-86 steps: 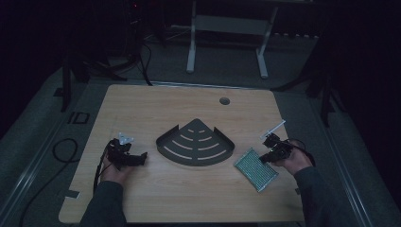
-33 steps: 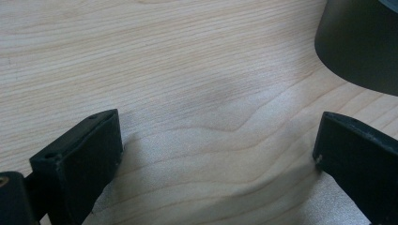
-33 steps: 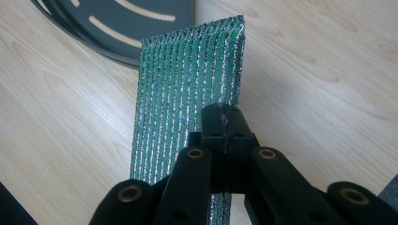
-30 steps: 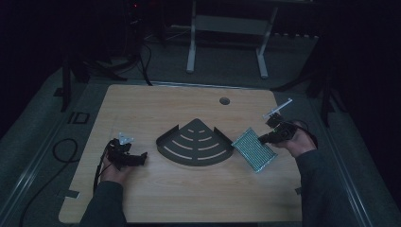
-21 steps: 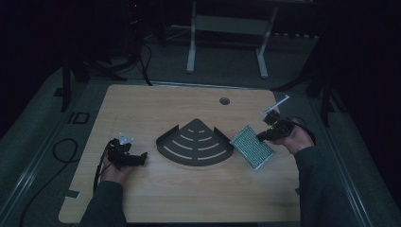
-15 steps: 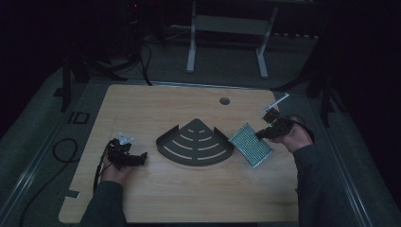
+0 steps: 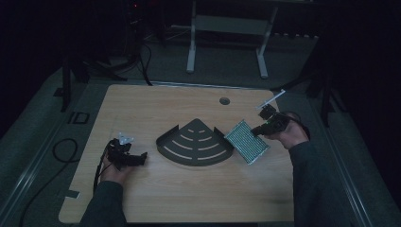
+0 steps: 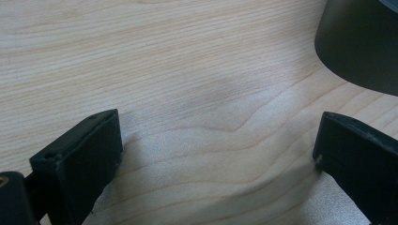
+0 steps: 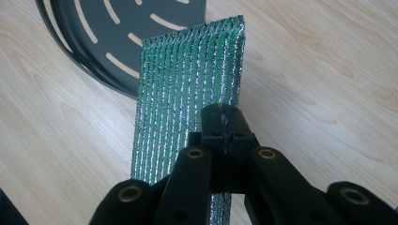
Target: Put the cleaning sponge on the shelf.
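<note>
A dark fan-shaped tray [image 7: 179, 146] with curved slots sits mid-table, and its rim [image 9: 70, 33] shows in the right gripper view. My right gripper [image 7: 259, 130] is shut on one edge of a green and silver ribbed pad [image 7: 246, 141]. It holds the pad tilted just right of the tray. In the right gripper view the jaws [image 9: 225, 117] pinch the pad [image 9: 187, 79], whose far end reaches the tray's rim. My left gripper [image 7: 142, 157] rests on the wood left of the tray. Its jaws [image 8: 216, 140] stand open with nothing between them, and the tray's wall [image 8: 361, 47] is at the upper right.
A round cable hole [image 7: 224, 100] lies in the tabletop behind the tray. A black cable [image 7: 61, 151] loops on the floor off the left edge. Metal stand legs [image 7: 191, 42] rise beyond the table's far edge. Bare wood [image 7: 198, 194] stretches in front of the tray.
The right gripper has lifted the pad from the front right of the table and carried it away from the person and left, up to the tray's right side. The left gripper stayed put.
</note>
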Available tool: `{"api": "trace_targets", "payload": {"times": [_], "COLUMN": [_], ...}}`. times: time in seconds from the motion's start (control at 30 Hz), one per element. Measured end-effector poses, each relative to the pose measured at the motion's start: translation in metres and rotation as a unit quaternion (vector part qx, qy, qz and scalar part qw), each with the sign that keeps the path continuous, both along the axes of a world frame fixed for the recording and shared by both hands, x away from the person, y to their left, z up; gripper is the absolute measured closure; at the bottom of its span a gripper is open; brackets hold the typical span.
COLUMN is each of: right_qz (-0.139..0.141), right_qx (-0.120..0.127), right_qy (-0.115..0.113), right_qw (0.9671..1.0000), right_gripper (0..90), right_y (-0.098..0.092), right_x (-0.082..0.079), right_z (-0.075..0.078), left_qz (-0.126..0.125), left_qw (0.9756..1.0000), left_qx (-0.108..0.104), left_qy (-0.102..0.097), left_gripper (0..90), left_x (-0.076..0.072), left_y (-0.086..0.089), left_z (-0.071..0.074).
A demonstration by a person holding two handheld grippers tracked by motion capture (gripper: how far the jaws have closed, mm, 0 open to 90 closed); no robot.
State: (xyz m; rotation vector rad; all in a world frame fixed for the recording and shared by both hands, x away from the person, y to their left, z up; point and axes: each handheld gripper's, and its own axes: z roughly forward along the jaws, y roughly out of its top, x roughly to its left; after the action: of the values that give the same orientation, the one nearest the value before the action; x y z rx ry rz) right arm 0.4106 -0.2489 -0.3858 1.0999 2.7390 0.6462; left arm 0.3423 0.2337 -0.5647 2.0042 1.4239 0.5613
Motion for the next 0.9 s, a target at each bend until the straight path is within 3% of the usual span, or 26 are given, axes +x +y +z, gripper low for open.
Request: {"api": "trace_targets", "payload": {"times": [0.9], "right_qz": [0.005], "right_qx": [0.003], "right_qy": [0.000], "right_qw": [1.0000], "right_gripper": [89.5], "right_y": [0.019], "right_x": [0.013], "right_z": [0.008], "left_qz": [0.000], "left_qw": [1.0000], "left_qx": [0.000], "left_qy": [0.000], "left_gripper": [2.0], "left_x": [0.000], "left_y": [0.000], "left_z": [0.000]}}
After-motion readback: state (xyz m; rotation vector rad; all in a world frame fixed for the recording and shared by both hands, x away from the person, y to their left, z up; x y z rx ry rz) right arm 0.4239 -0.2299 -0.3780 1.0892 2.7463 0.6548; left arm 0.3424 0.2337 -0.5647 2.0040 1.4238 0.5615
